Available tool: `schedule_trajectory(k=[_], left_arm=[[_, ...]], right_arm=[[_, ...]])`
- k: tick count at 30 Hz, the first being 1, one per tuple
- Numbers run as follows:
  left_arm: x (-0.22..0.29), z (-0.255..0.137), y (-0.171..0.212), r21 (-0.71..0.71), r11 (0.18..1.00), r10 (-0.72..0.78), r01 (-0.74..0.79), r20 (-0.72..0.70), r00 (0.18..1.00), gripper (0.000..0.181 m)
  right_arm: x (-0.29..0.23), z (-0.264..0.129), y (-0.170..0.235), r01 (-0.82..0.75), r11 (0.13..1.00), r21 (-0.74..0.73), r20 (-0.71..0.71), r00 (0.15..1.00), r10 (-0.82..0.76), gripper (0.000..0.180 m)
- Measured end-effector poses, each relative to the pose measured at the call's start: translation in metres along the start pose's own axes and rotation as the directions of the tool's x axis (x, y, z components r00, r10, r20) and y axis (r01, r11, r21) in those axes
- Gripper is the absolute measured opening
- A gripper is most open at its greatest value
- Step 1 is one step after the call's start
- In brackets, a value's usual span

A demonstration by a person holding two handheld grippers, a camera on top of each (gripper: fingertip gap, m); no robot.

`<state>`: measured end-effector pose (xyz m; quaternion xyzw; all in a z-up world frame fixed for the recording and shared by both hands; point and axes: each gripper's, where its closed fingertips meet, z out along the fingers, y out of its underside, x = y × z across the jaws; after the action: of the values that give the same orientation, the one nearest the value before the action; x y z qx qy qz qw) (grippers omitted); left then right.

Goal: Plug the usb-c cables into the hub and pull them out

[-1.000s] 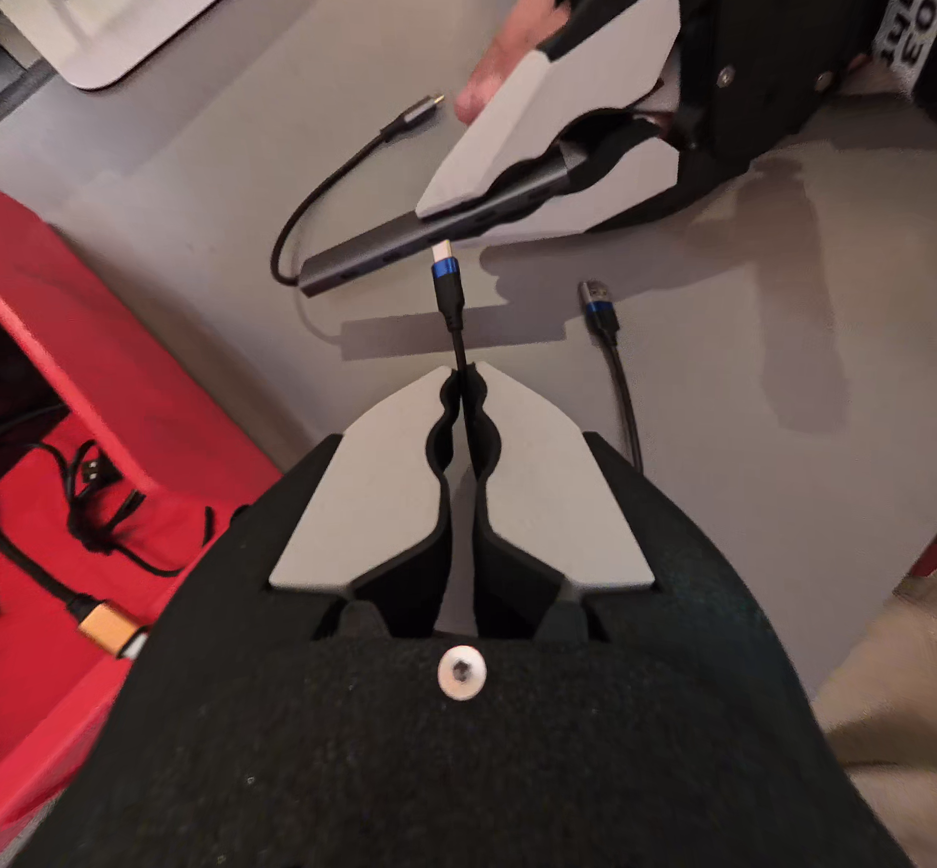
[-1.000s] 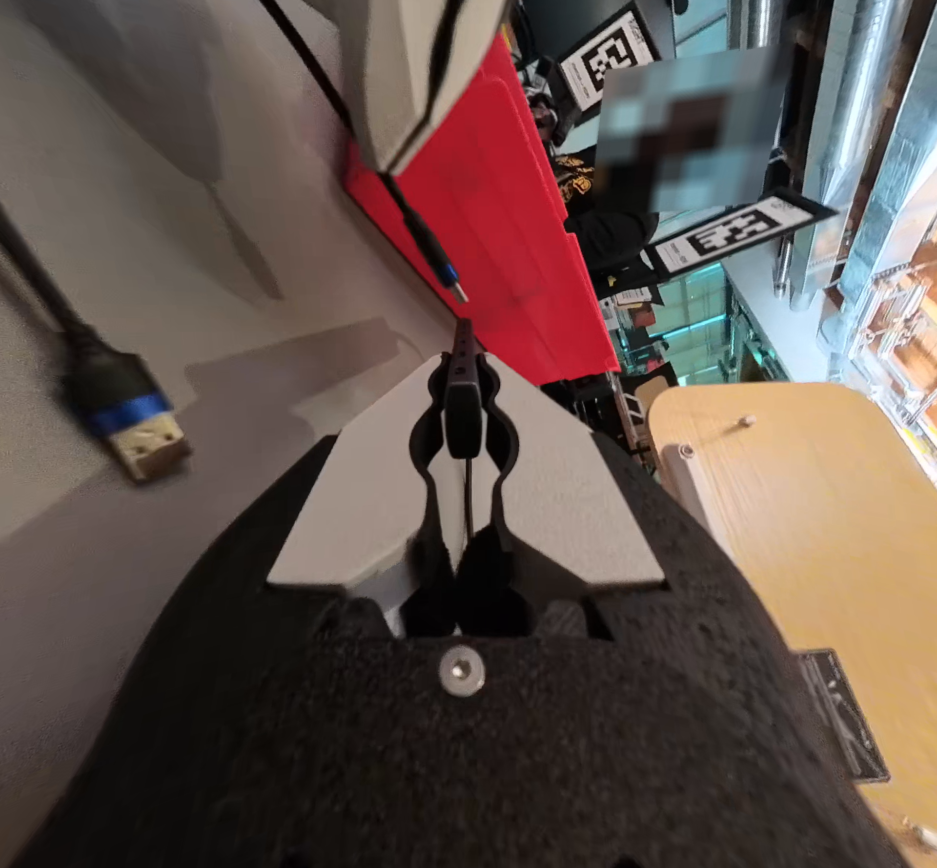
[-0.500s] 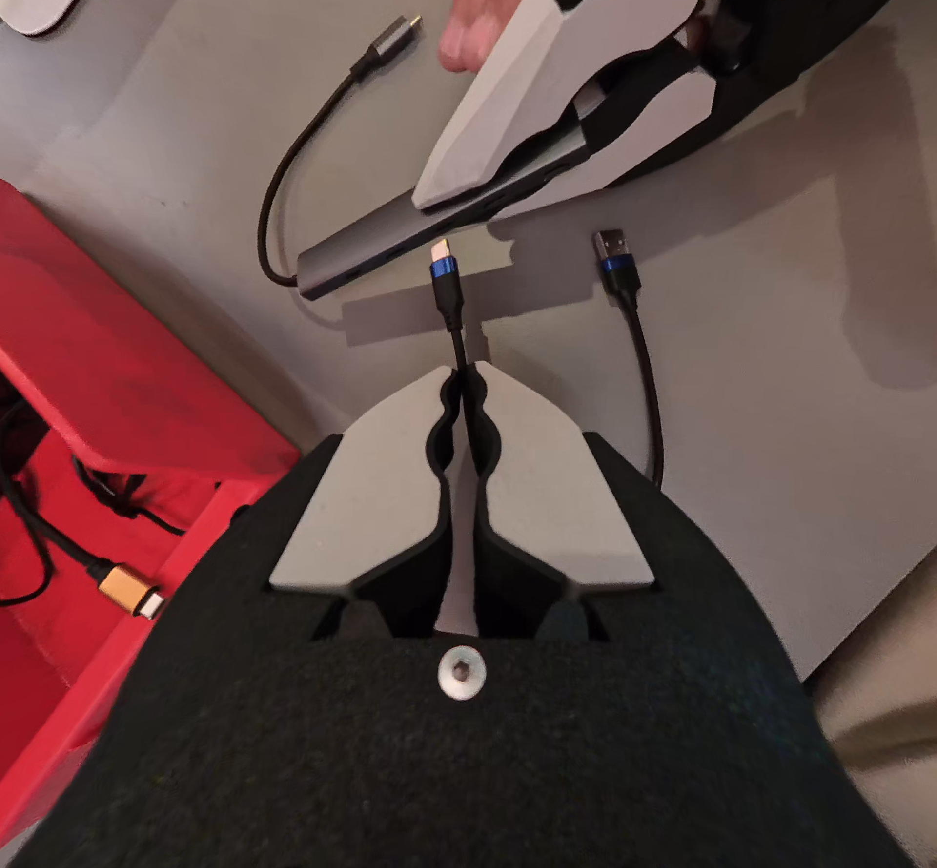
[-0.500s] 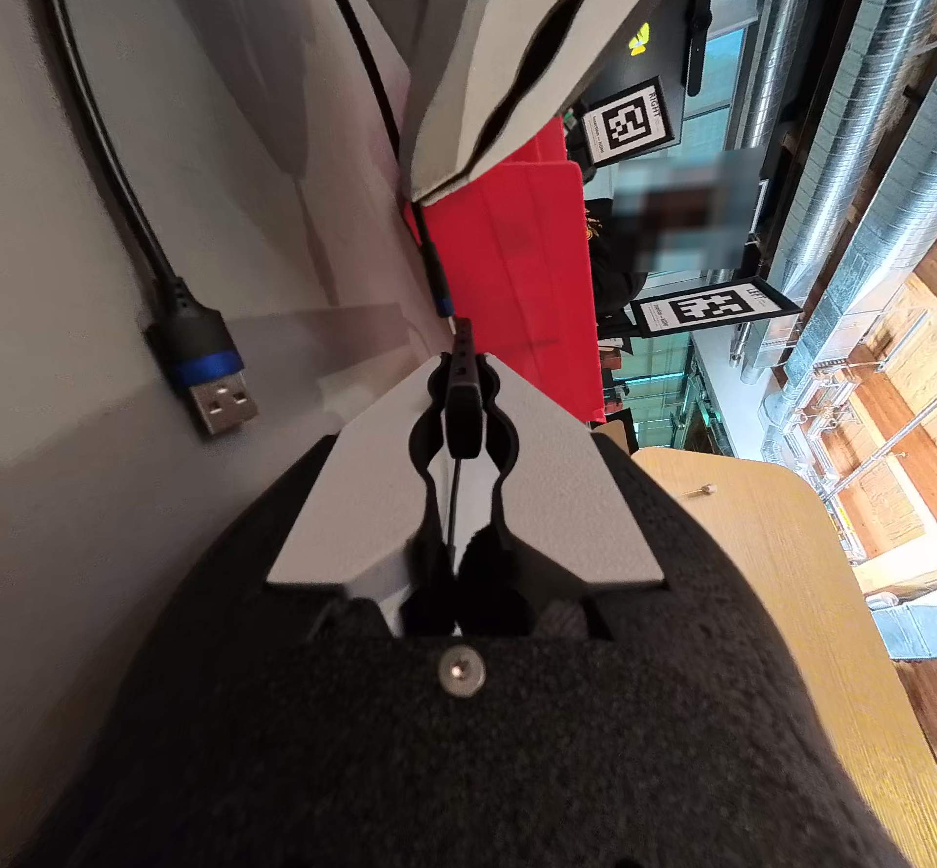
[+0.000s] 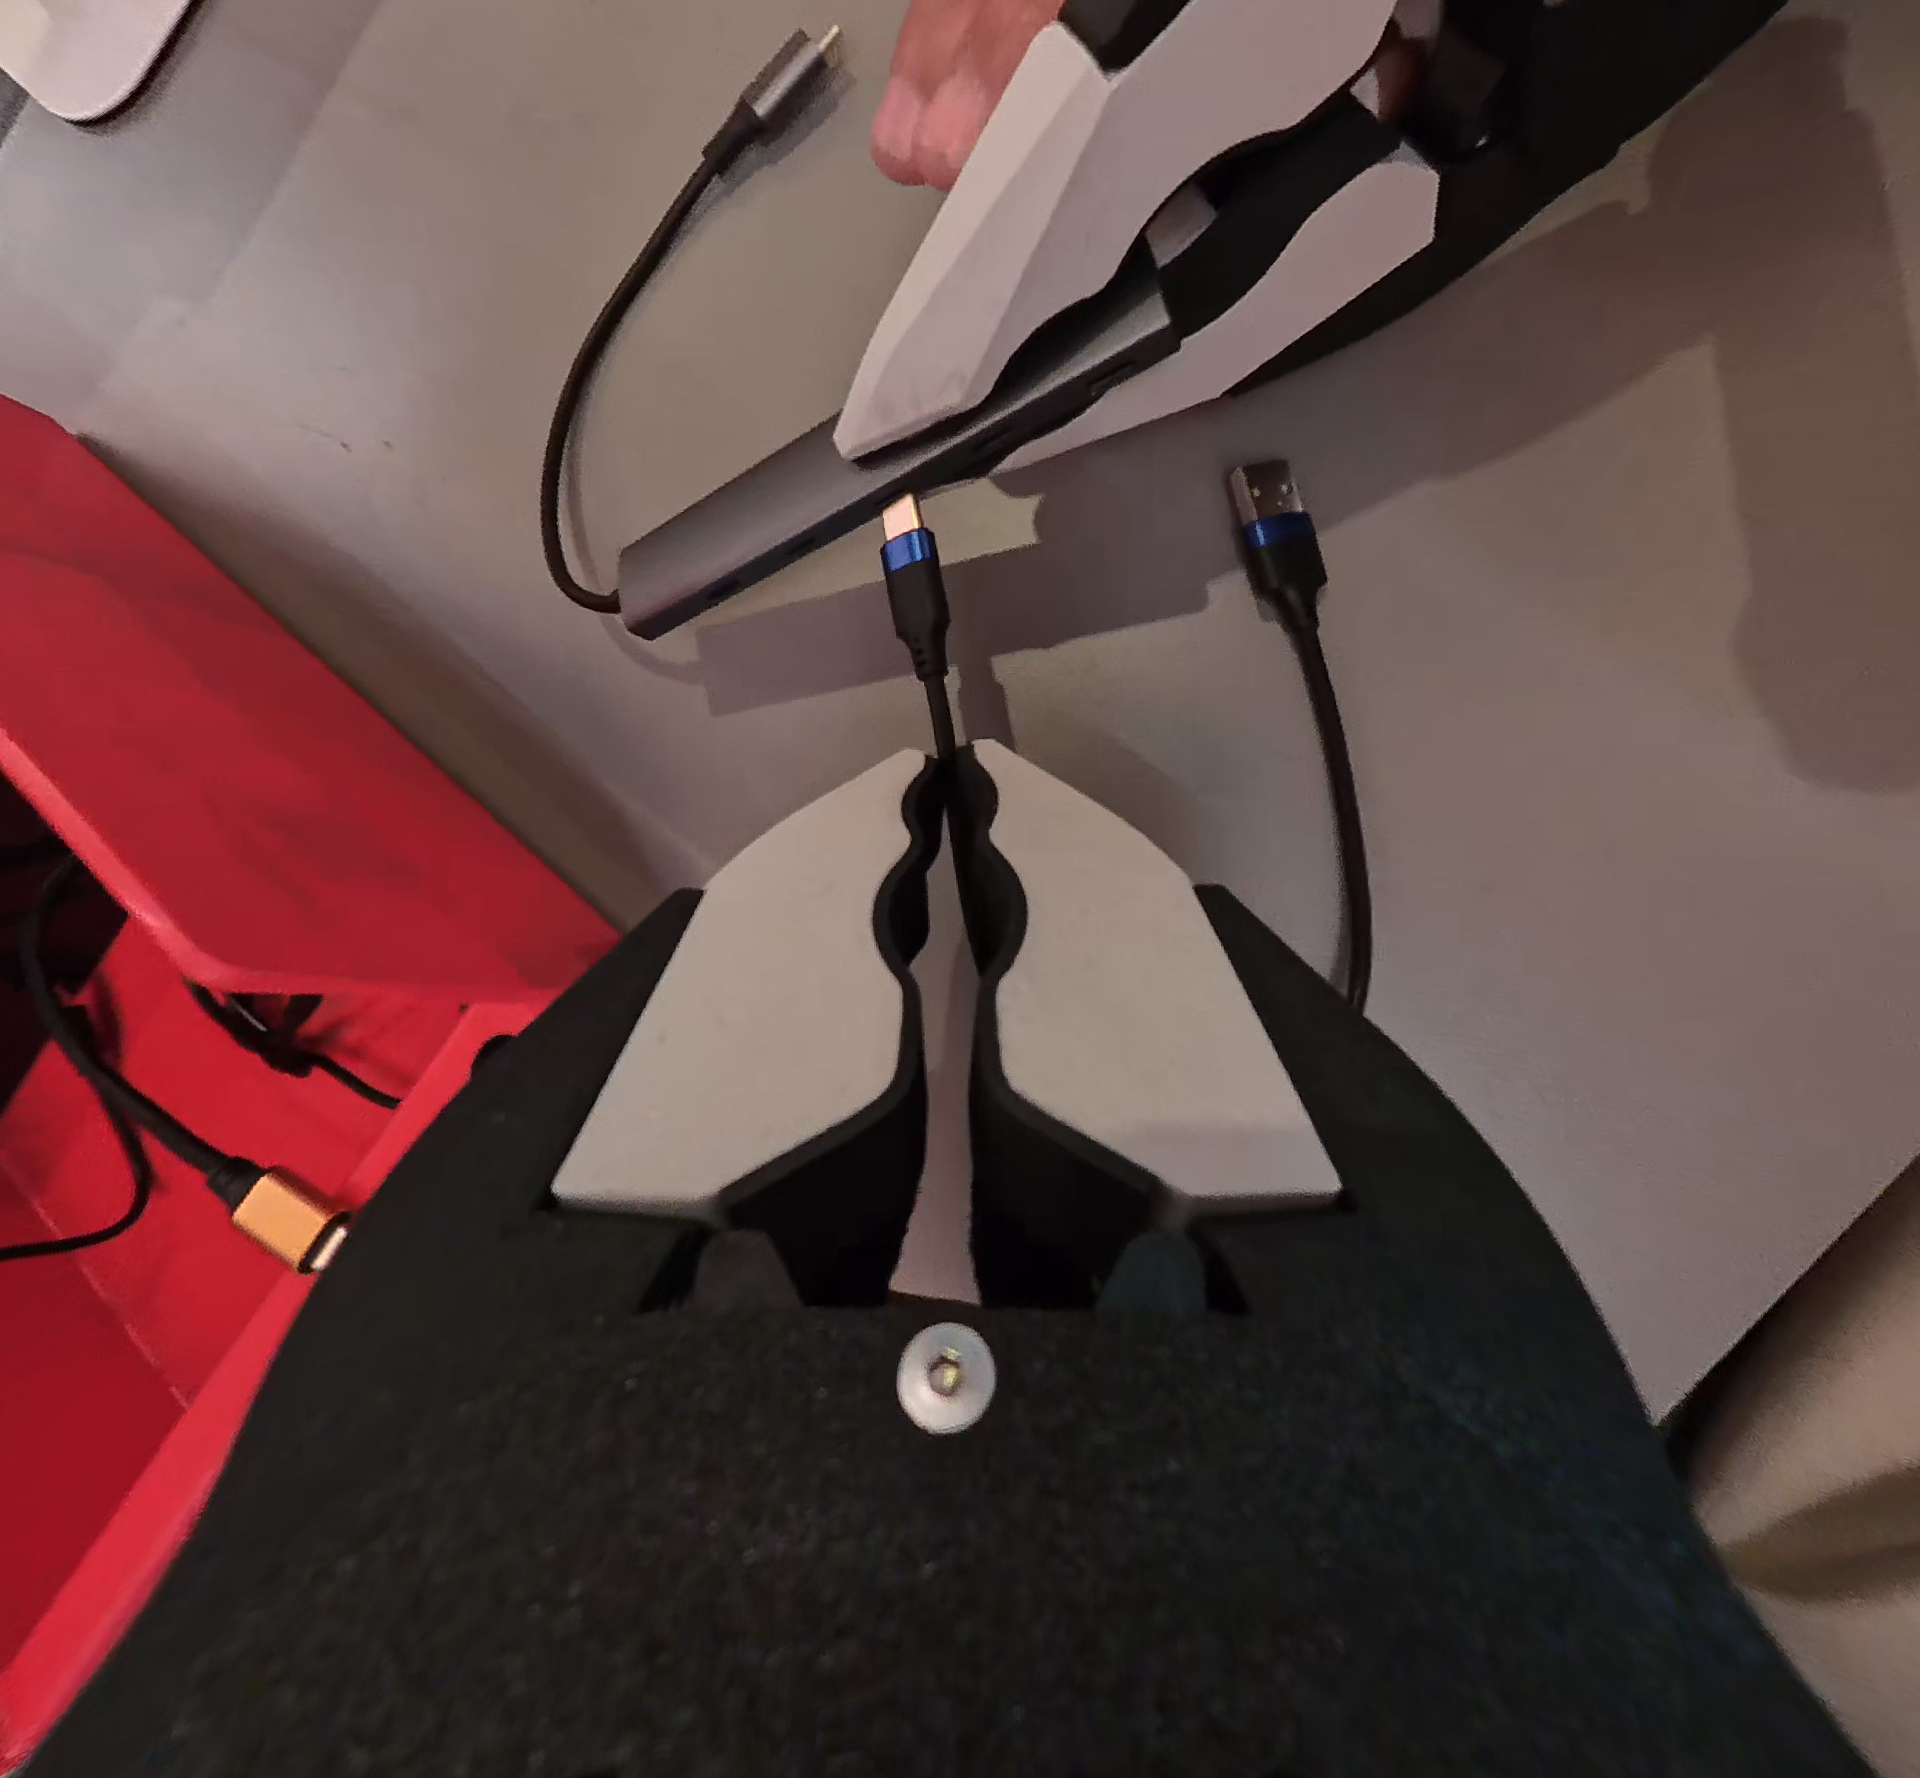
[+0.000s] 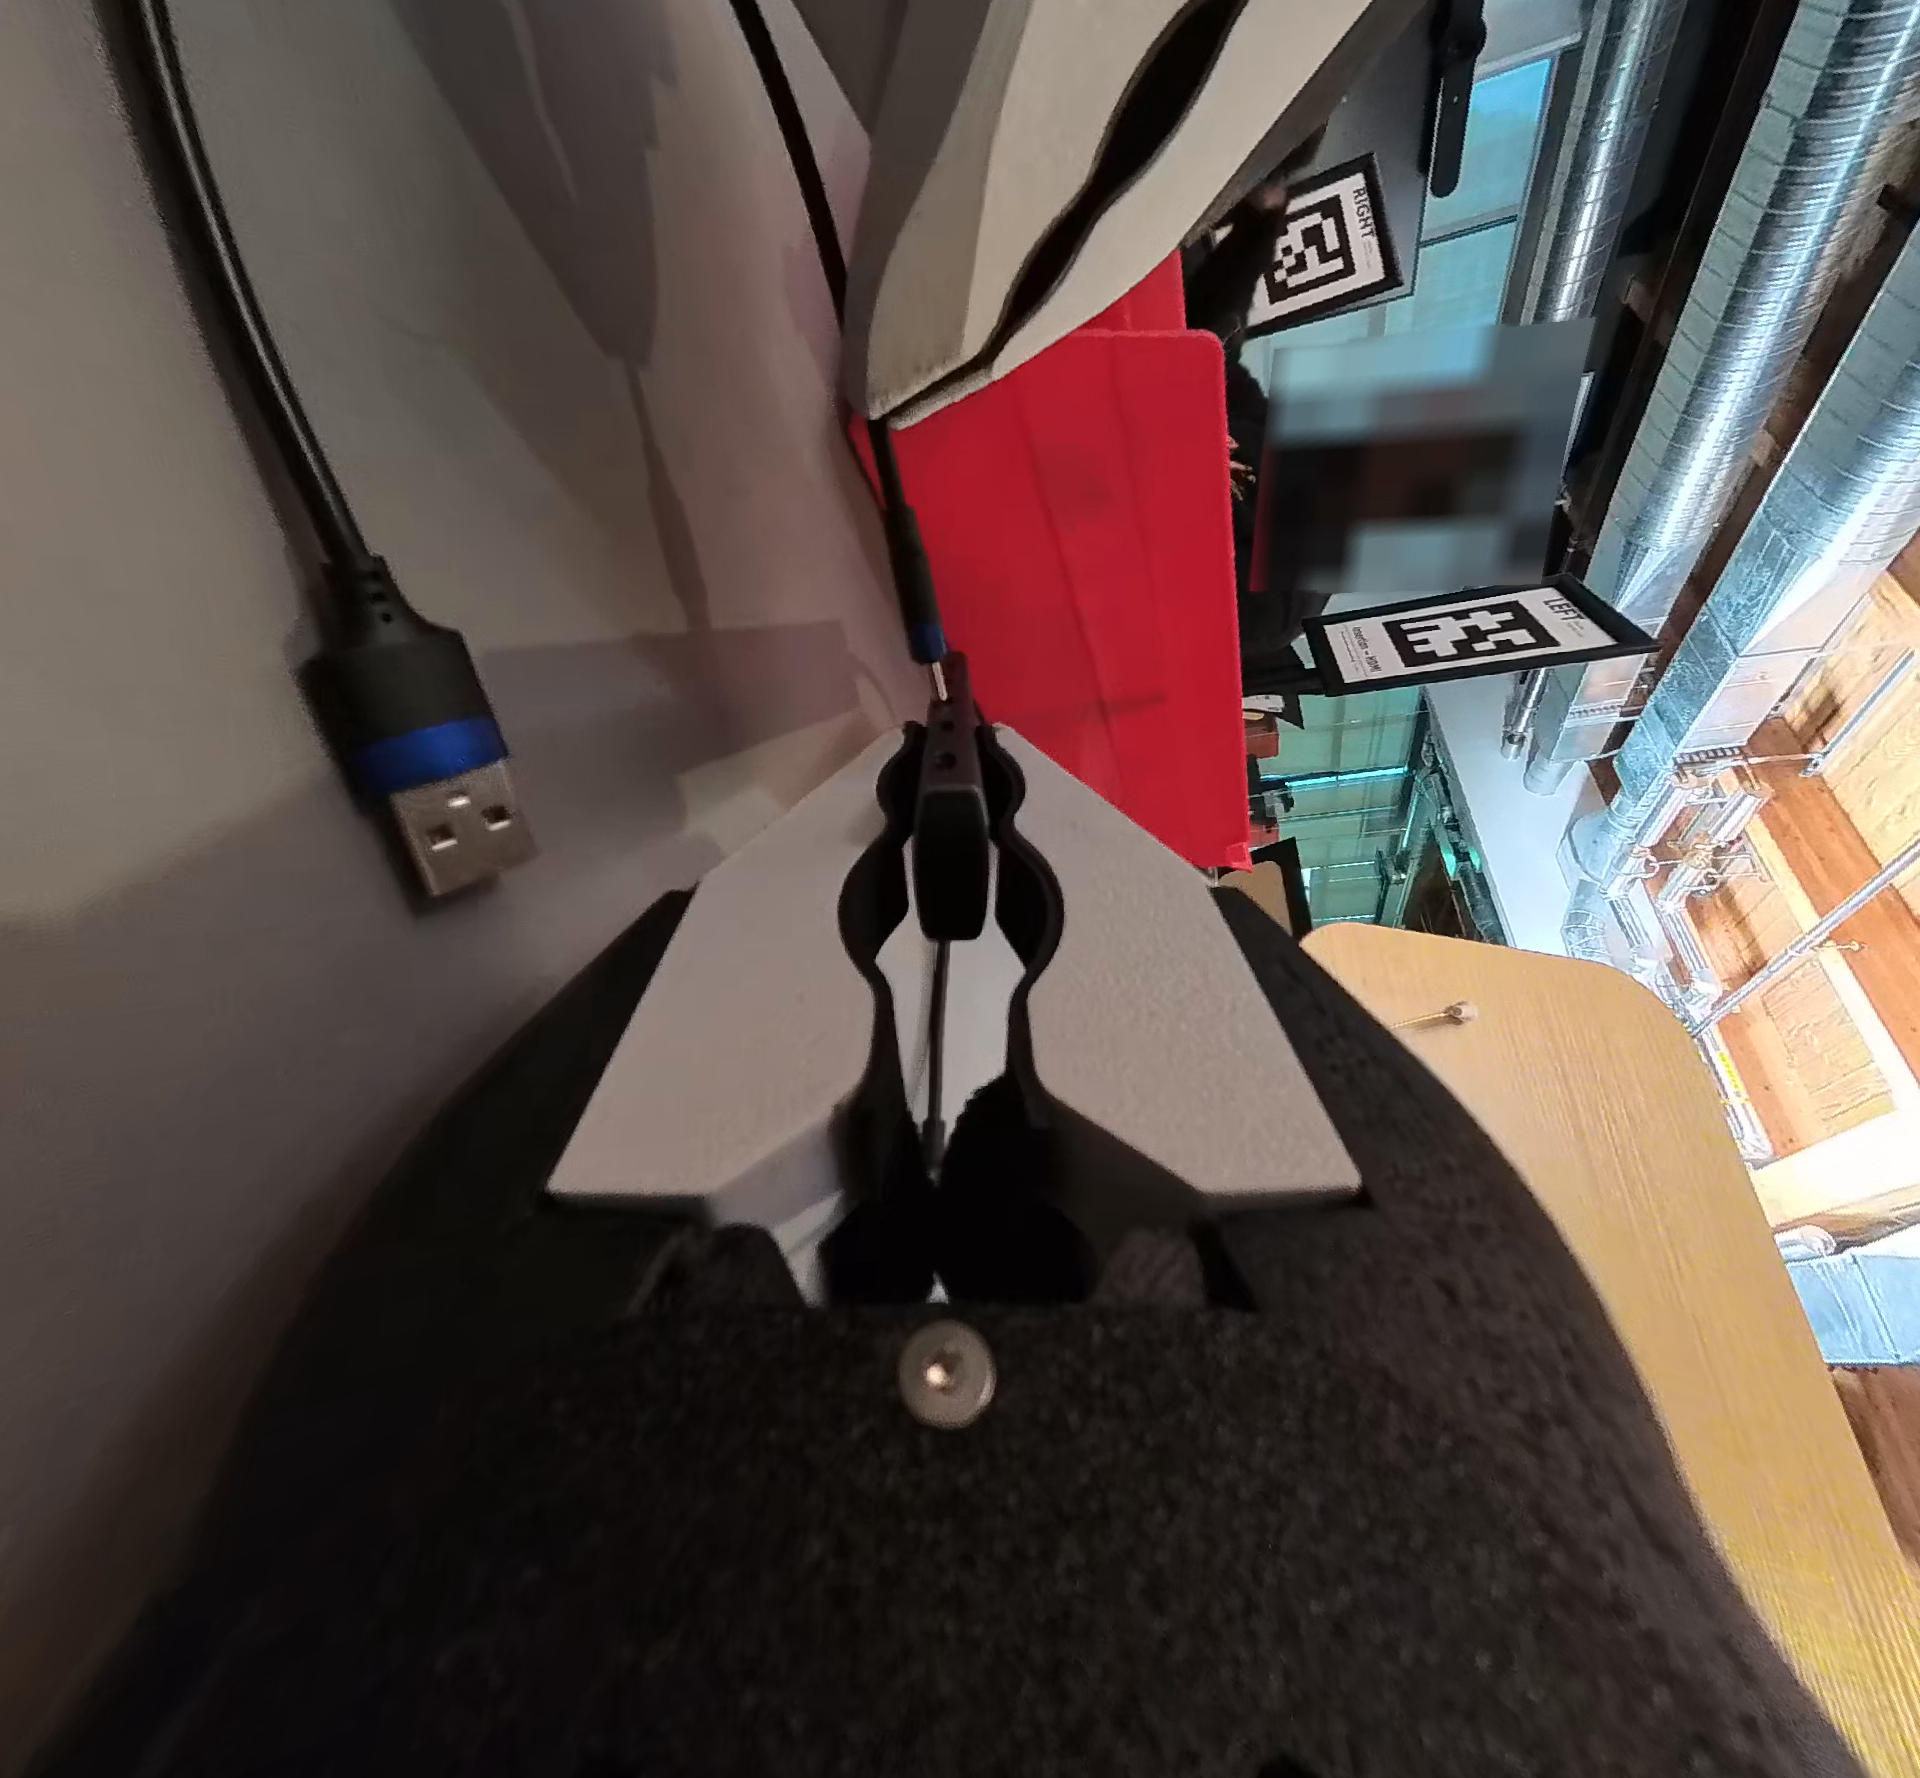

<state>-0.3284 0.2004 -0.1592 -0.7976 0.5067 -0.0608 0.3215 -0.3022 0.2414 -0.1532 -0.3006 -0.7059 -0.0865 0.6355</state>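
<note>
In the left wrist view, the left tongs (image 5: pixel 948 772) are clamped on a thin black usb-c cable with a blue-ringed plug (image 5: pixel 914 575), whose metal tip is held right at a side port of the slim grey metal hub (image 5: pixel 748 544); whether it is seated cannot be told. The hub is gripped at its far end by the right tongs (image 5: pixel 1023 398) and lifted above the grey bench (image 5: pixel 1558 793). A second black cable with a blue-ringed usb-a plug (image 5: pixel 1273 523) lies just beside, and a red plastic bin (image 5: pixel 208 793) stands at the left.

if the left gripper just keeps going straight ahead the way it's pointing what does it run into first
Most likely the grey hub. The left gripper holds a USB-C cable whose plug tip sits right at the hub's port edge, so the plug would meet it first. Whether it lines up with a port is unclear.
</note>
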Motion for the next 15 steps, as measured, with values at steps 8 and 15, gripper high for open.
schedule_trajectory(k=[8,15], left_arm=[[0.0004,-0.0007,-0.0028,0.015,1.0,-0.003,0.003,-0.004,1.0,0.001],[0.0004,0.0,0.0002,-0.014,0.999,0.031,-0.031,0.018,0.999,0.002]], right_arm=[[-0.0019,0.0006,0.0013,0.002,1.0,-0.005,0.01,1.0,-0.002,0.009],[-0.0037,0.0003,-0.0023,-0.011,1.0,0.003,0.024,1.0,0.011,0.009]])
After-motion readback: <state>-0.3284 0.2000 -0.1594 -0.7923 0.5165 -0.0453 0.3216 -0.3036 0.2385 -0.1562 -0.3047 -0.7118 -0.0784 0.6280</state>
